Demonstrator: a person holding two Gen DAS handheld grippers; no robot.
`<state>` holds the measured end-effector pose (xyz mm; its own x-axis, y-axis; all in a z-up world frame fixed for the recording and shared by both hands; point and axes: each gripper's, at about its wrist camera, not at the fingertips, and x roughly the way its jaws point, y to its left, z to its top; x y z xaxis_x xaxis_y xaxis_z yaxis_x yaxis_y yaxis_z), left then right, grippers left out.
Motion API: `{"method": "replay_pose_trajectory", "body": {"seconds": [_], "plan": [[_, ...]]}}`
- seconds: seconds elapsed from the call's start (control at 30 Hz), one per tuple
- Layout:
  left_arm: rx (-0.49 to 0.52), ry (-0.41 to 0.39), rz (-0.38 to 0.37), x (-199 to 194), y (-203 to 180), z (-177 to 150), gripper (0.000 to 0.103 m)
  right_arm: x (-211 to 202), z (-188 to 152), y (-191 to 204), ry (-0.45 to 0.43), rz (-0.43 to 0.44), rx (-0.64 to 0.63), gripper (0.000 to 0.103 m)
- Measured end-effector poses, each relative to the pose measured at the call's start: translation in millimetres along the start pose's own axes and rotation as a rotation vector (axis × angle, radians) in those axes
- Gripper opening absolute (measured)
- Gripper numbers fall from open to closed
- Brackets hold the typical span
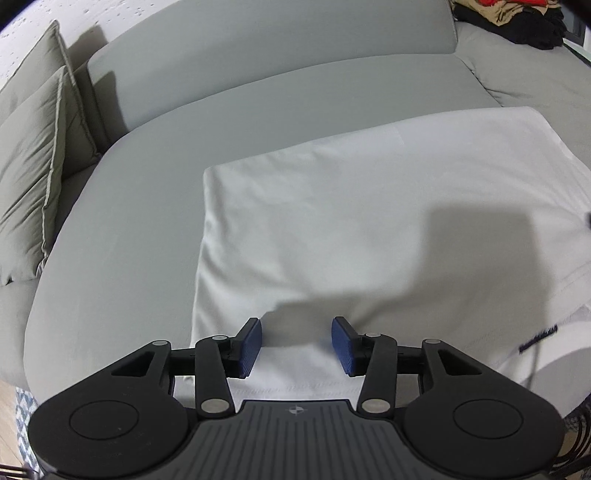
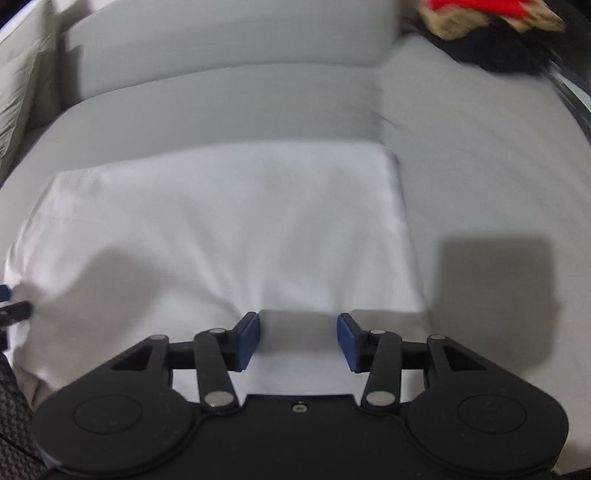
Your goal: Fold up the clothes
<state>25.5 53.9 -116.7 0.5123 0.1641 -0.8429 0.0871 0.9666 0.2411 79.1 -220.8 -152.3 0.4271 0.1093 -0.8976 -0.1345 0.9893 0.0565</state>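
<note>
We saw the white garment (image 1: 369, 229) lying flat on the grey sofa seat (image 1: 122, 236), its left edge straight. Our left gripper (image 1: 296, 345) and right gripper (image 2: 298, 341) hung over its near edge, fingers spread, gripping nothing. Bare seat lay left and far; a clothes pile (image 2: 495, 33) sat far right.

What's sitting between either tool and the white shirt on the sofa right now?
Nothing visible. The left tool and right tool are both open directly over the near edge of the white shirt, with only bare fabric between their pads.
</note>
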Motion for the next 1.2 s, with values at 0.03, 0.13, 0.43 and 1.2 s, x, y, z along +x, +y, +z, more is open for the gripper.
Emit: {"method": "replay_pose_trajectory", "body": {"seconds": [0.03, 0.13, 0.43, 1.2], "plan": [[0.002, -0.005, 0.005, -2.6, -0.1, -2.1, 0.045, -3.1, -4.5, -9.7, 0.012, -0.011, 0.021, 0.045], [0.005, -0.017, 0.019, -9.2, -1.3, -6.0, 0.046, -11.6, -16.4, -35.1, 0.054, -0.062, 0.084, 0.028], [0.019, -0.036, 0.039, -31.5, -9.3, -5.4, 0.046, -51.1, -26.9, -17.2, -0.035, 0.029, 0.099, 0.032], [0.062, -0.158, -0.200, -86.9, -22.4, -24.8, 0.057, -79.3, -62.9, -9.9, -0.059, 0.200, 0.139, 0.011]]}}
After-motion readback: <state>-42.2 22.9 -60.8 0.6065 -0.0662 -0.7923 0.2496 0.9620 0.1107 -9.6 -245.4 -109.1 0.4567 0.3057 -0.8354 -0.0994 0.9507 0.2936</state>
